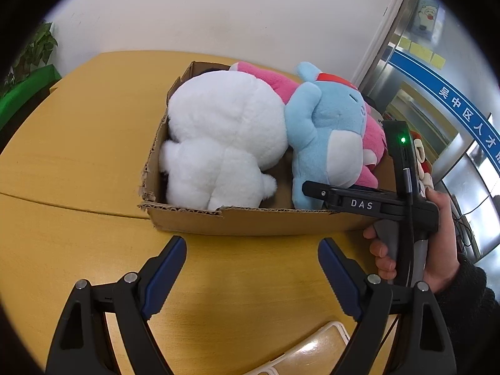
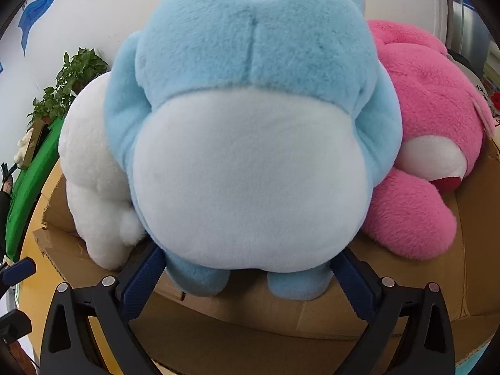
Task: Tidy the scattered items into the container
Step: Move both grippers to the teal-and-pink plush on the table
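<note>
A cardboard box (image 1: pixel 250 220) stands on the wooden table (image 1: pixel 78 143). In it lie a white plush (image 1: pixel 222 134), a blue plush (image 1: pixel 325 131) and a pink plush (image 1: pixel 373 139). My left gripper (image 1: pixel 251 268) is open and empty, low over the table in front of the box. My right gripper (image 2: pixel 250 268) reaches over the box wall (image 2: pixel 281 315); its fingers (image 2: pixel 142 281) stand on either side of the blue plush (image 2: pixel 250 156) at its lower body, touching it. The white plush (image 2: pixel 93 172) and the pink plush (image 2: pixel 431 118) flank it. The right gripper's body (image 1: pixel 362 203) shows in the left wrist view.
A flat white-framed object (image 1: pixel 312 353) lies on the table just under my left gripper. A green-covered stand with a plant (image 1: pixel 28 72) is at the far left. A glass door with a blue band (image 1: pixel 437 100) is at the right.
</note>
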Available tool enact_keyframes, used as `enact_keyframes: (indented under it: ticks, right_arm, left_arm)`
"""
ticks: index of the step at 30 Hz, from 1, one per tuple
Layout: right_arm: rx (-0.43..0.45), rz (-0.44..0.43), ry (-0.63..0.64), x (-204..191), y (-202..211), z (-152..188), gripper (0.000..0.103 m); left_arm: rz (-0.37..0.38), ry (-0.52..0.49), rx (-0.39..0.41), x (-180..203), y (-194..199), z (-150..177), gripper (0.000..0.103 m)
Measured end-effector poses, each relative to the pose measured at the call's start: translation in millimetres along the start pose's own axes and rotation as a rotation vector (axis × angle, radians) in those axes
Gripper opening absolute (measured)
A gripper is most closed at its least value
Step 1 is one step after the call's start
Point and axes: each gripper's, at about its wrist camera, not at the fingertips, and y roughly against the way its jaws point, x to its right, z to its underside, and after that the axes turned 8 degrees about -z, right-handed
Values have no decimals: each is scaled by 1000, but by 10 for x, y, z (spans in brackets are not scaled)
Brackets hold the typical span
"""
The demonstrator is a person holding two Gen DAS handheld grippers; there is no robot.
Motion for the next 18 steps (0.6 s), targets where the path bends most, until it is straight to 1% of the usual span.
enact_keyframes:
  ticks: [1,2,3,6,7,9,10,13,14,16,18]
  right_arm:
    - [4,-9,2,-2,31,-8,95]
    - [7,-25,1,-6,72,-8,93]
    - [8,-50,-4,-5,113,-4,93]
    - [-19,-181,-26,25,239,53,93]
    - [-25,-202,-12,24,285,83,93]
    - [1,-186,34,-5,479,149,93]
    - [29,-174,53,-12,641,177,94]
    - [133,-165,87,19,1186,244,103]
    - [167,-159,99,38,1375,279,103]
    - [219,-124,112,106,1731,374,103]
    - [242,-70,103,154,1957,457,103]
  left_arm:
    - [3,-3,3,13,5,-6,87]
    - [6,-5,8,27,11,-14,87]
    - [12,-4,15,43,17,-27,87]
    - [34,7,31,107,36,-59,87]
    - [42,9,35,141,43,-72,87]
    - [52,1,41,225,59,-82,87]
    - [59,-7,43,280,67,-82,87]
    - [80,-35,48,463,103,-84,87]
    - [84,-41,50,522,124,-89,87]
    - [95,-51,61,640,183,-94,87]
    - [99,-57,79,754,242,-89,88]
